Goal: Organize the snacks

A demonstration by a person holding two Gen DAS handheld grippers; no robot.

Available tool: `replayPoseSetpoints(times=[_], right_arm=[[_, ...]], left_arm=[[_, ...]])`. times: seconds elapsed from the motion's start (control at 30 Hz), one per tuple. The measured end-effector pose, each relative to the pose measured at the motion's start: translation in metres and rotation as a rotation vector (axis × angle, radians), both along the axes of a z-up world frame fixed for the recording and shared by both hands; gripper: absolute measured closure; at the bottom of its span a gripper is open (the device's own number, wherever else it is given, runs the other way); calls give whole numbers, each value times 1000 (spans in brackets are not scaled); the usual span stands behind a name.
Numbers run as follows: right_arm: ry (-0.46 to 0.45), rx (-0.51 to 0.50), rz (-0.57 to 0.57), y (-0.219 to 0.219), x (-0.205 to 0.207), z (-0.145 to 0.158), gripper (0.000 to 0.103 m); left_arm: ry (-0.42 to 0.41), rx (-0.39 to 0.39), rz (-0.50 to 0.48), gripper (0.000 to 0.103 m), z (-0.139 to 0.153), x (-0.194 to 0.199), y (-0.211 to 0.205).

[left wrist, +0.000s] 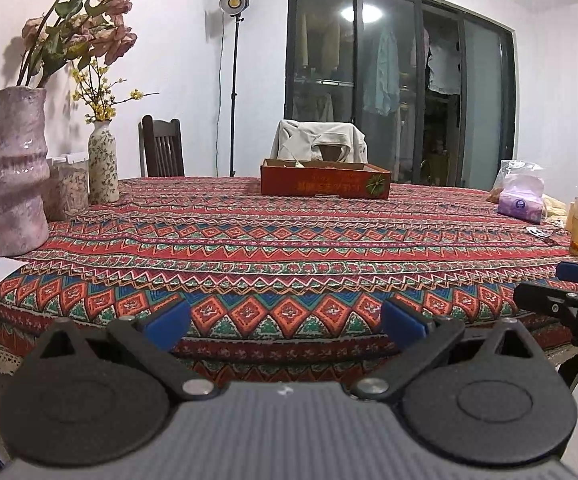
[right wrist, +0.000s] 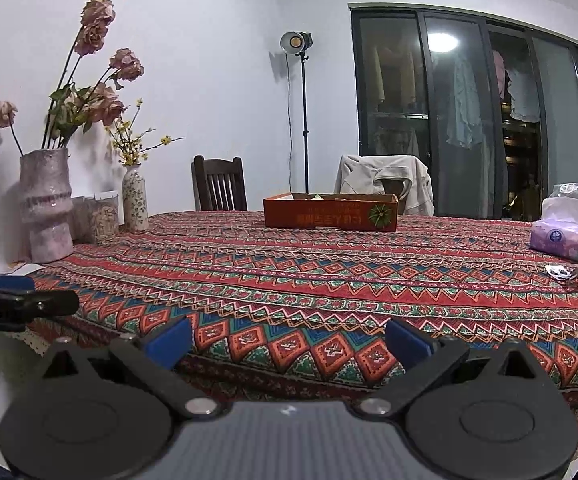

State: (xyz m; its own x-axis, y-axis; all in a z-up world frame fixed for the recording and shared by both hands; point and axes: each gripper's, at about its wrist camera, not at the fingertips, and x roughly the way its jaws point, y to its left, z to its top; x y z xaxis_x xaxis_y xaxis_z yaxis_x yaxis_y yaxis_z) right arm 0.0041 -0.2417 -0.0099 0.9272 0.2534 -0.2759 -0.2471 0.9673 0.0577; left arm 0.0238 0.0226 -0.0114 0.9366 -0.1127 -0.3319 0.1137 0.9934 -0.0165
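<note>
Across table, red box [left wrist: 325,183] lying crosswise

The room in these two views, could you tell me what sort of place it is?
Most likely a home dining room: a table under a patterned tablecloth, wooden chairs pushed up to it, flower vases, and laundry hanging behind the glass doors.

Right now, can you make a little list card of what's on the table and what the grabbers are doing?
box: red box, far middle of the table
tissues: purple pack, right side
vases: big vase and small vase, left side
left gripper: open, empty
right gripper: open, empty
snacks: none clearly seen
</note>
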Motion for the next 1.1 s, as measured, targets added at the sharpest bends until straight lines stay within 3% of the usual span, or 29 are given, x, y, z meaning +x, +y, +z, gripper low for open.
replayPoseSetpoints(times=[1.1], right_arm=[[-16, 1, -17, -1, -4, 0, 0]], left_arm=[[-11, 6, -14, 0, 1, -2, 0]])
